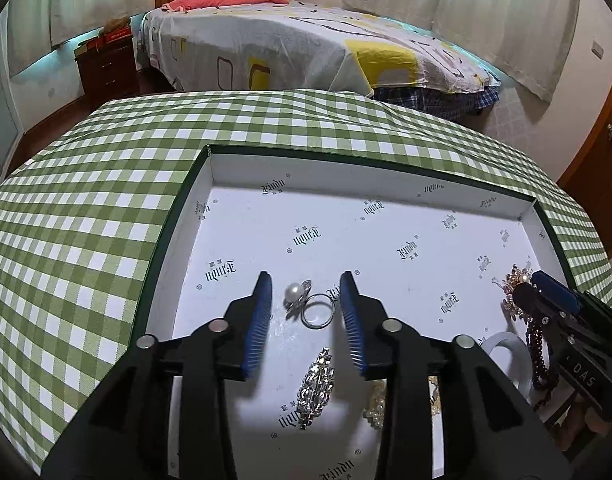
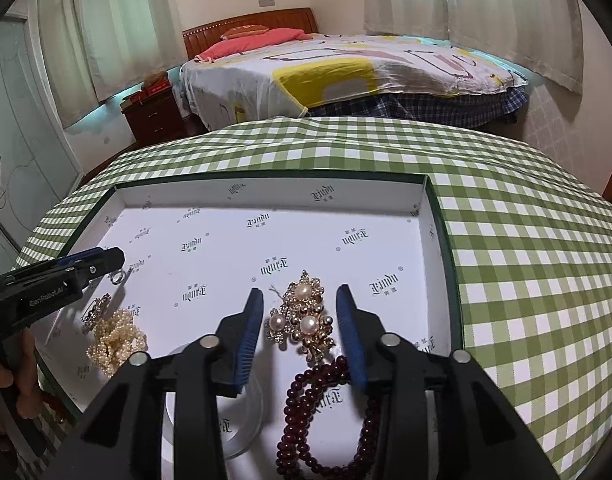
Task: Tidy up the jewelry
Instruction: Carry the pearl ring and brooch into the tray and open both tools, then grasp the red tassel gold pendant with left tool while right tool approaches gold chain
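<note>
Left wrist view, near to far: crystal brooch [image 1: 317, 389] lies on the tray floor under the left gripper [image 1: 306, 300], whose fingers are spread, holding nothing. Pearl ring [image 1: 308, 305] sits right between the tips, so it looks lined up as the next pick. My read, not confirmed. Tray [image 1: 386, 168] is a shallow box lid with a printed paper liner, on the green-check table [image 1: 86, 208]. Bed [image 1: 306, 48] is beyond.

Right wrist view: dark red bead strand [image 2: 326, 416] is nearest, partly under the right gripper [image 2: 300, 312]. Fingers are also parted and empty, bracketing the gold pearl cluster brooch [image 2: 306, 320]. Same staging logic, I'd say. White bangle [image 2: 242, 424] is low left, mostly hidden by the gripper body.

View differences:
- Right view shows the pearl bead bunch [image 2: 116, 340] whole; left view only catches a bit behind its own finger.
- Left view shows the ring clearly; right view has it as a small loop by the other gripper's tip.
- Right view shows the tray's far right corner; left view shows the far left corner.

All the jewelry sits in the tray's near half, loose and unsorted; the far half is bare liner.
</note>
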A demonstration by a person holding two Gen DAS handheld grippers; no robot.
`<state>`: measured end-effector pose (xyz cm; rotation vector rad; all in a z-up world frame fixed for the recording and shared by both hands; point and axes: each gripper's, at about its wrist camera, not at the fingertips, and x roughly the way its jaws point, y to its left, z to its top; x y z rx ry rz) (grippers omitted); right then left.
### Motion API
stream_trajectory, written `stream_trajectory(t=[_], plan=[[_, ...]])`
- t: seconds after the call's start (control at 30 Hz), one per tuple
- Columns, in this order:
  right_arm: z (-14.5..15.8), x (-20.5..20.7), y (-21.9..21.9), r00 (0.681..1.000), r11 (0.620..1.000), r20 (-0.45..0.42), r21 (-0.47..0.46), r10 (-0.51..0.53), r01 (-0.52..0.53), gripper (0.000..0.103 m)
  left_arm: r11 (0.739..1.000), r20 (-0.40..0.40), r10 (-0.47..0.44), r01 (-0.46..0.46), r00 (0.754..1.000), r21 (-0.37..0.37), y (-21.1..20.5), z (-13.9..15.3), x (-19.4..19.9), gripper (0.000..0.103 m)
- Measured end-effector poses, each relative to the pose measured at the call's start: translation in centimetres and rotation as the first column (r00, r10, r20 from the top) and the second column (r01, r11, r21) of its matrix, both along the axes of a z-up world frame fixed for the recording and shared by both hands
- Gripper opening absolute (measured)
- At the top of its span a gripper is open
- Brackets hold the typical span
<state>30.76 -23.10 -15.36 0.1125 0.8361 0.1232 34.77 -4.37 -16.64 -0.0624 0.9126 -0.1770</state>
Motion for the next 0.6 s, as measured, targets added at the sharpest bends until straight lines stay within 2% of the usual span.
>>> stream_trajectory(t=[0.1, 0.27, 0.4, 0.47, 0.6], plan=[[0.3, -0.2, -0.1, 1.000, 1.000, 0.013, 0.002, 0.001, -0.001, 0.039, 1.000, 0.011, 0.001, -0.001, 1.000, -0.006, 0.2, 0.3, -0.4, 0.046], [1.9, -1.1, -0.1, 0.998, 1.000, 0.064, 0.002, -0.001, 0.001, 0.039, 1.000, 0.063, 0.008, -0.008, 0.998, -0.004, 0.6, 1.6, -1.8, 0.051], [4.0, -2.6, 0.0, 0.992, 1.000, 0.128, 0.001, -0.002, 0.002, 0.039, 1.000, 0.157, 0.012, -0.011, 0.987, -0.011, 1.0, 3.7, -4.1, 0.054], [4.7, -3.3, 0.1, 0.988, 1.000, 0.154, 0.000, -0.005, 0.006, 0.044, 1.000, 0.200, 0.019, -0.017, 0.980, -0.014, 1.3, 4.7, -5.4, 0.057], [6.3, -5.6, 0.3, 0.978, 1.000, 0.209, -0.007, -0.018, 0.020, 0.045, 0.999, 0.290, 0.032, -0.029, 0.956, -0.015, 2.0, 6.4, -8.7, 0.059]])
